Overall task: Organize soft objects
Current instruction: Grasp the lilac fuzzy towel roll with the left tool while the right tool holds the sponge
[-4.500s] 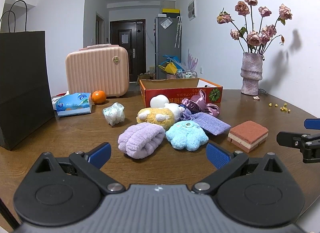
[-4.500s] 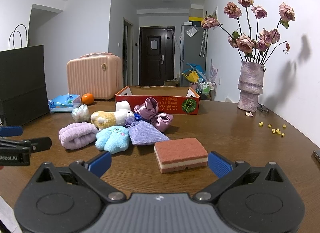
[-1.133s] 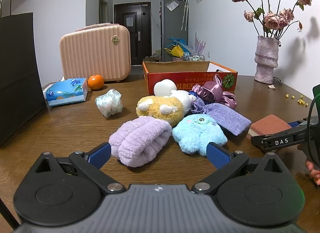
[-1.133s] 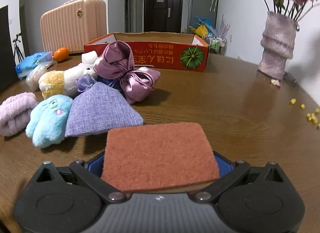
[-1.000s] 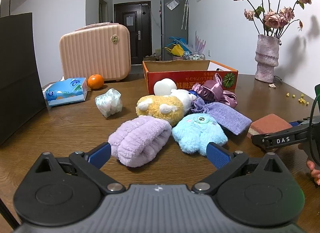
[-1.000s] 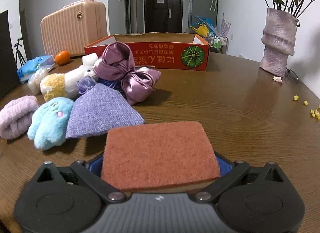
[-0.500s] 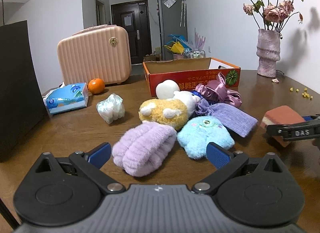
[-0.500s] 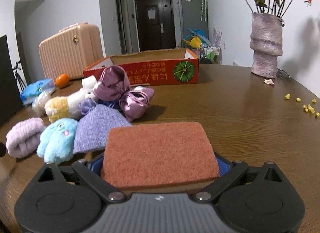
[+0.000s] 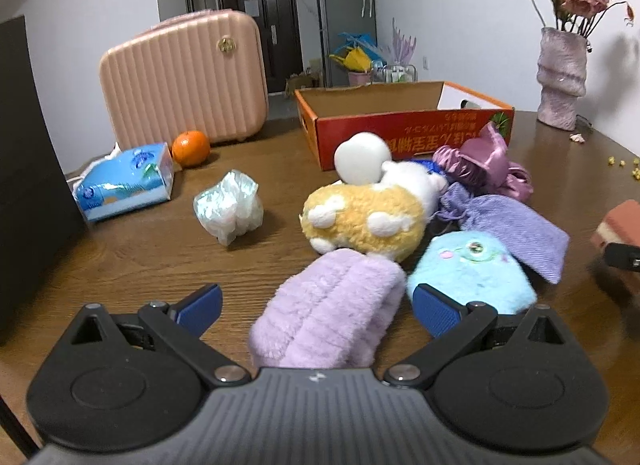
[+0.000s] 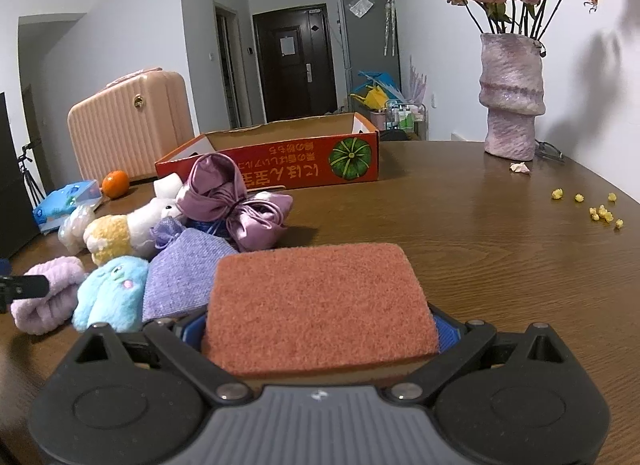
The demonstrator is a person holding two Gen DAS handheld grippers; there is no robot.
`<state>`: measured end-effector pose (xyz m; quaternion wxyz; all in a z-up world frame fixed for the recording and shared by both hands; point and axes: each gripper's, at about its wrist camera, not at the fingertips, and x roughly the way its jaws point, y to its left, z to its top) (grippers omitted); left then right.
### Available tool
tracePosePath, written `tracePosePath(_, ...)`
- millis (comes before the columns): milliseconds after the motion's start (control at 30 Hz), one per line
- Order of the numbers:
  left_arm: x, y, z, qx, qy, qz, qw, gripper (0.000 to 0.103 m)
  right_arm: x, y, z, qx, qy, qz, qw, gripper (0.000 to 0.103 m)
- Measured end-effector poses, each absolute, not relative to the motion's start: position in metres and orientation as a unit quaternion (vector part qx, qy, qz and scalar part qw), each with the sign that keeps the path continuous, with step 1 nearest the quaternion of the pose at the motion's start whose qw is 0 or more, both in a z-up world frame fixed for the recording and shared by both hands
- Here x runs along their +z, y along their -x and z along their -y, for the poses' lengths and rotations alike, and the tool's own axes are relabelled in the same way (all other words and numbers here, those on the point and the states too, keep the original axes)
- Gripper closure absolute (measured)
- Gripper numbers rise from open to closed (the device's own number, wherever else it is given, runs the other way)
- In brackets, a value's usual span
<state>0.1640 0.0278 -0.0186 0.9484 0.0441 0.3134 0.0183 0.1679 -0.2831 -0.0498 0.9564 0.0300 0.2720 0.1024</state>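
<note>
So the desk [image 10: 500,249] is basically a staging area: the open red box [image 10: 280,163] sits at about 12 o'clock from both cameras with its top clear, which I'd guess is where all the soft stuff ends up, and the soft things are bunched right in front of it so either hand gets a short carry. The right gripper [image 10: 320,329] has its fingers closed snug on the rust-colored sponge [image 10: 316,301], squeezing it from both sides, flat and level, pointed at the box. The left gripper [image 9: 316,305] is wide open and holding nothing, with the purple fuzzy roll [image 9: 328,313] lying between its fingers, lined up for a grab; the blue plush [image 9: 468,269] touches that roll at 2 o'clock, so it might get nudged. Compared with half a second back, the left gripper has pushed in so the roll now sits between the fingers instead of ahead of them, and the sponge looks lifted higher off the desk with the view tipped up.
</note>
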Motion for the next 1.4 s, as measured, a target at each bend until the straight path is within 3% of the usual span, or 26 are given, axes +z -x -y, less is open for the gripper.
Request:
tracePosePath(300, -0.035, -0.175, -0.034, 0.01, -0.029, -0.315, 0.948, 0.0, -0.047, -0.163, 0.284, 0.102, -0.032, -0.254, 0.961, 0.003)
tracePosePath(567, -0.038, -0.176, -0.033, -0.013, -0.024, -0.321, 0.947, 0.033, -0.046, -0.163, 0.285, 0.097, -0.035, -0.249, 0.963, 0.003)
tracePosePath(700, -0.038, -0.174, -0.035, -0.022, -0.018, -0.318, 0.948, 0.054, -0.045, -0.162, 0.286, 0.096, -0.037, -0.247, 0.964, 0.003)
tracePosePath(933, -0.037, -0.167, -0.035, -0.017, -0.012, -0.312, 0.95, 0.06, -0.045, -0.161, 0.287, 0.097, -0.04, -0.244, 0.964, 0.003)
tracePosePath(1400, -0.025, -0.139, -0.033, 0.015, -0.008, -0.257, 0.966, 0.062, -0.043, -0.155, 0.289, 0.101, -0.048, -0.231, 0.967, 0.003)
